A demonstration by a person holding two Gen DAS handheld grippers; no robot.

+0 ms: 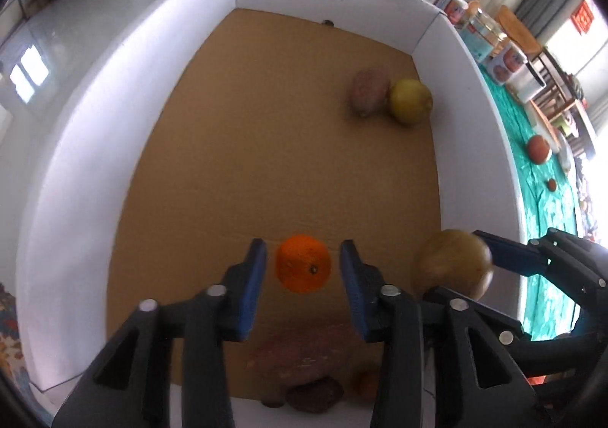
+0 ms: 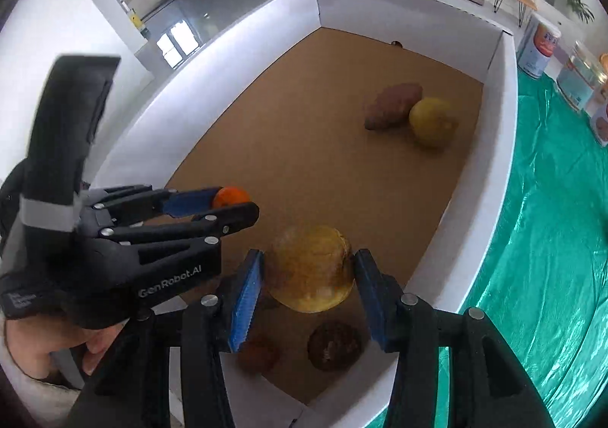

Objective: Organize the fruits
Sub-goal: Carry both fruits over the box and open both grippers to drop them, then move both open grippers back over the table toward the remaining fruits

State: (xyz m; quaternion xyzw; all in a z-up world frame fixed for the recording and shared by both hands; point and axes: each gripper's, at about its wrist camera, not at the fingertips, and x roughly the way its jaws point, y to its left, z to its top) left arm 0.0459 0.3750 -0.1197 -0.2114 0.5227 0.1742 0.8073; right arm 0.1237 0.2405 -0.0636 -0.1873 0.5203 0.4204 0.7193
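- A big white-walled box (image 1: 125, 93) with a brown cardboard floor fills both views; both grippers hang over its near end, pointing steeply down.
- A green cloth (image 2: 551, 238) covers the table to the right of the box, with tins (image 2: 541, 46) standing at its far end and a reddish fruit (image 1: 539, 149) lying on it in the left wrist view.
- The left gripper (image 1: 303, 268) has its blue pads apart. An orange (image 1: 303, 263) sits between them with a clear gap on each side, so nothing clamps it; it appears to be in the air above the box floor.
- The right gripper (image 2: 308, 270) has its pads against both sides of a yellowish-brown round fruit (image 2: 309, 268), held above the floor. The fruit is motion-blurred, so the contact on the right pad is not sharp.
- Toward the far right corner of the box a brown sweet potato (image 1: 369, 92) lies touching a yellow-green round fruit (image 1: 410, 101) on its right.
- At the near end of the box, under the grippers, lie a dark brown round fruit (image 2: 334, 345) and a blurred reddish one (image 2: 260, 354) to its left; the left wrist view also shows a long reddish shape (image 1: 304, 355) there, too blurred to name.
- A small dark speck (image 1: 327, 23) lies against the far wall.
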